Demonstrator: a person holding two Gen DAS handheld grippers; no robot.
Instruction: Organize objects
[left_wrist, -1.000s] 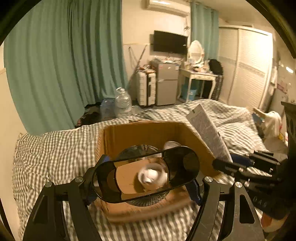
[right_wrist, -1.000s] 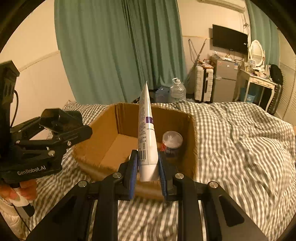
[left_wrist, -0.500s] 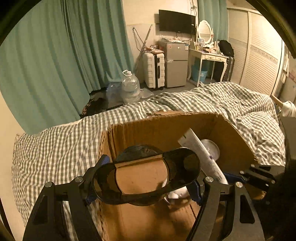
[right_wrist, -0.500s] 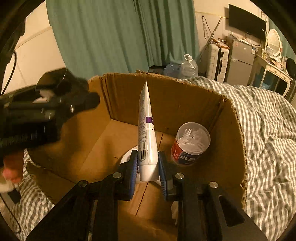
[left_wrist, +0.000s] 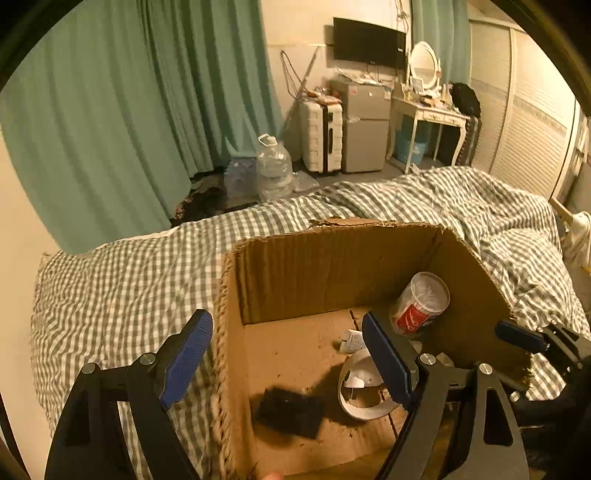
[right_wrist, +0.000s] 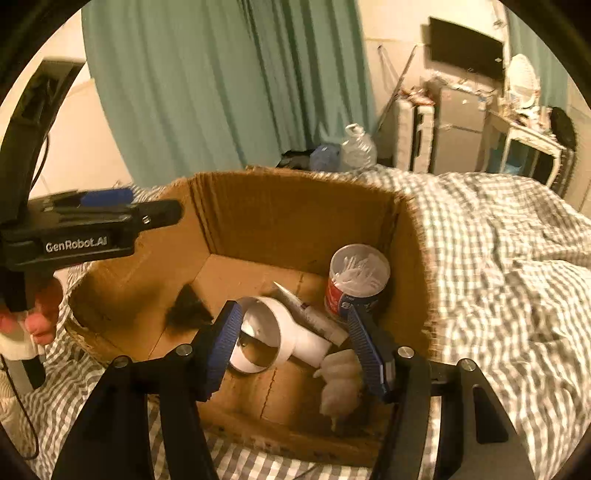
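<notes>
Right wrist view alone shows us one tube (right_wrist: 310, 314) in box (right_wrist: 295, 206); both grippers (left_wrist: 286, 354) (right_wrist: 295, 343) gape, empty; one cup (left_wrist: 421, 302).

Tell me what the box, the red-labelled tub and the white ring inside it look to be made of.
Cardboard box: brown corrugated board, matte, with a frayed, fluted rim.
Red-labelled tub: probably clear plastic, since white contents show through its top; printed glossy label.
White ring: smooth, thin-walled band, likely plastic or a tape roll; cannot tell which.
</notes>
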